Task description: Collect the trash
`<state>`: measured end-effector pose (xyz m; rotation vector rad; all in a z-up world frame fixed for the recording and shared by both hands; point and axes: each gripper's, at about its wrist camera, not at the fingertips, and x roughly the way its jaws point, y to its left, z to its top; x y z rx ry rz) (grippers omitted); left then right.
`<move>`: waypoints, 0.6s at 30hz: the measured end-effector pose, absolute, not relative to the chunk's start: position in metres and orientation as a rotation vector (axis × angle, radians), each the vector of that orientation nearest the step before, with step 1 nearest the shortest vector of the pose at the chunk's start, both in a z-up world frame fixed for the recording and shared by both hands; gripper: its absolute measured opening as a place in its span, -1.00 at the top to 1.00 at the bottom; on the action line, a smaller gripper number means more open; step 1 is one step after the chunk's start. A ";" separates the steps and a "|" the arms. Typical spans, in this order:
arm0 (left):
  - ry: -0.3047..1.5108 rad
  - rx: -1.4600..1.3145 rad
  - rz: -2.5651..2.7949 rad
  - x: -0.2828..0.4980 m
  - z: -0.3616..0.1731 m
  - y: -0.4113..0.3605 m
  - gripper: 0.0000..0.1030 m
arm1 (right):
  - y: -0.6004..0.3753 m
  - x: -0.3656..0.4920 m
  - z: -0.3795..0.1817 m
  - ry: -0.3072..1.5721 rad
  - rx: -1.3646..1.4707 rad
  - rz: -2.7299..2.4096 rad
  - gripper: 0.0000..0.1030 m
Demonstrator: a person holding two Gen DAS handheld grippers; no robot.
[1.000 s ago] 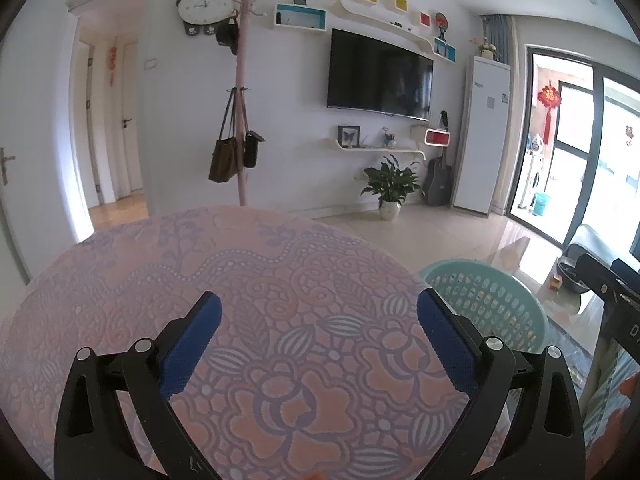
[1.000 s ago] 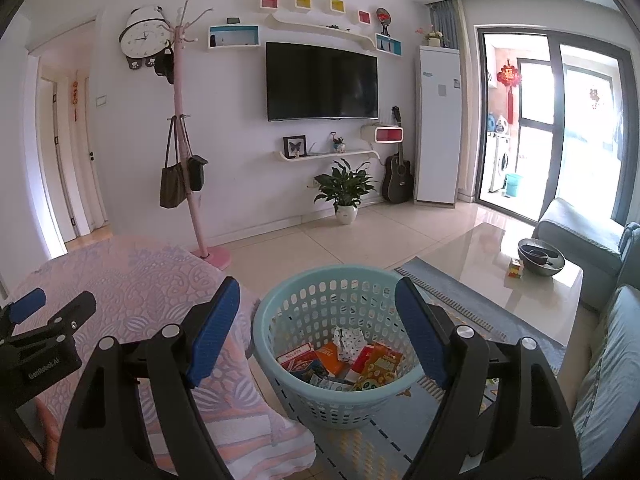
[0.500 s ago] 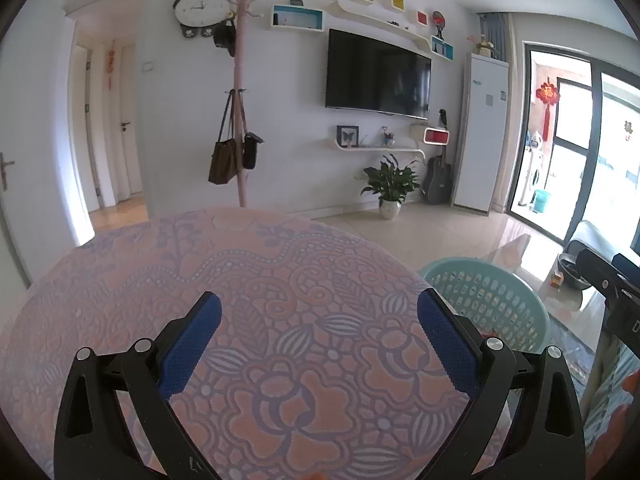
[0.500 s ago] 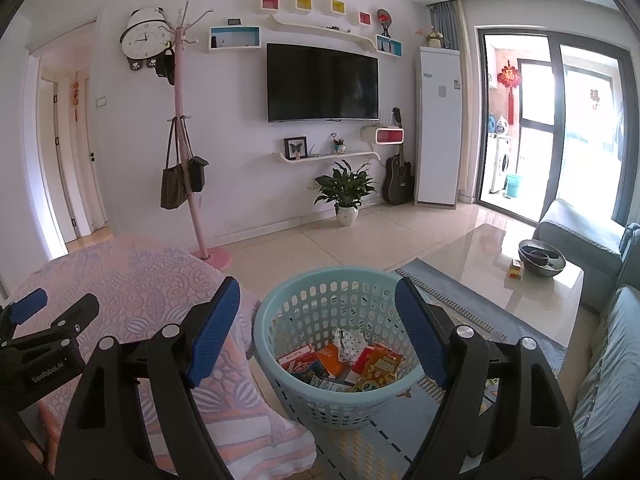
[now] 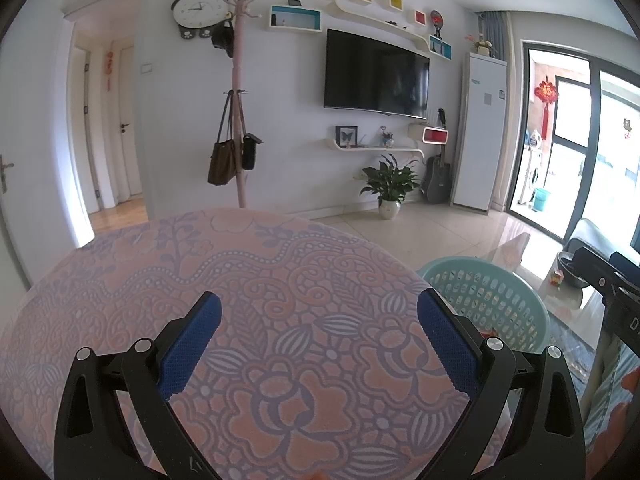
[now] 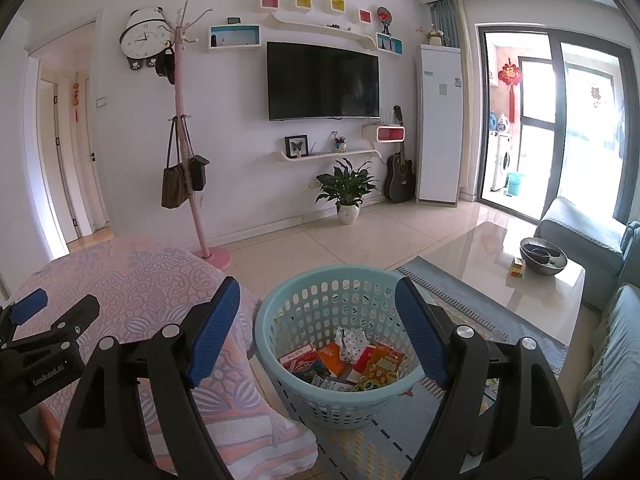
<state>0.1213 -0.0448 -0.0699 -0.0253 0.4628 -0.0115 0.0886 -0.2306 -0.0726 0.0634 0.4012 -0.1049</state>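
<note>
A light teal laundry-style basket (image 6: 276, 312) stands on the floor and holds several pieces of trash (image 6: 352, 360): snack boxes, wrappers and crumpled paper. My right gripper (image 6: 318, 332) is open and empty, hovering above the basket. My left gripper (image 5: 318, 336) is open and empty above the table with the pink floral cloth (image 5: 240, 264); no trash shows on the cloth. The basket's rim also shows in the left wrist view (image 5: 484, 268), at the right. The left gripper also shows in the right wrist view (image 6: 36, 320), at the left edge.
A glass coffee table (image 6: 480, 252) with a dark bowl (image 6: 543, 255) stands to the right, a sofa (image 6: 612, 340) beyond it. A pink coat stand (image 6: 188, 152) with bags, a potted plant (image 6: 347, 192) and a guitar (image 6: 399, 178) line the far wall.
Both grippers stay open and nearly still. The views shifted only slightly.
</note>
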 end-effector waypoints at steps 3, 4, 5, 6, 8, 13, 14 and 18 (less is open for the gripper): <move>0.464 -0.026 -0.012 0.121 -0.070 -0.045 -0.85 | -0.231 0.090 -0.074 0.404 0.065 -0.102 -0.47; 0.464 -0.026 -0.012 0.121 -0.070 -0.045 -0.85 | -0.231 0.090 -0.074 0.404 0.065 -0.103 -0.47; 0.463 -0.025 -0.011 0.121 -0.070 -0.045 -0.85 | -0.231 0.090 -0.074 0.405 0.065 -0.103 -0.47; 0.463 -0.025 -0.011 0.121 -0.070 -0.045 -0.85 | -0.231 0.090 -0.074 0.405 0.065 -0.102 -0.47; 0.463 -0.025 -0.011 0.121 -0.070 -0.045 -0.85 | -0.230 0.090 -0.075 0.405 0.065 -0.104 -0.47; 0.463 -0.025 -0.012 0.121 -0.070 -0.045 -0.85 | -0.230 0.090 -0.077 0.410 0.068 -0.101 -0.47; 0.463 -0.025 -0.011 0.121 -0.070 -0.045 -0.85 | -0.230 0.091 -0.077 0.412 0.068 -0.101 -0.47; 0.463 -0.024 -0.011 0.121 -0.070 -0.046 -0.85 | -0.229 0.092 -0.079 0.417 0.070 -0.099 -0.47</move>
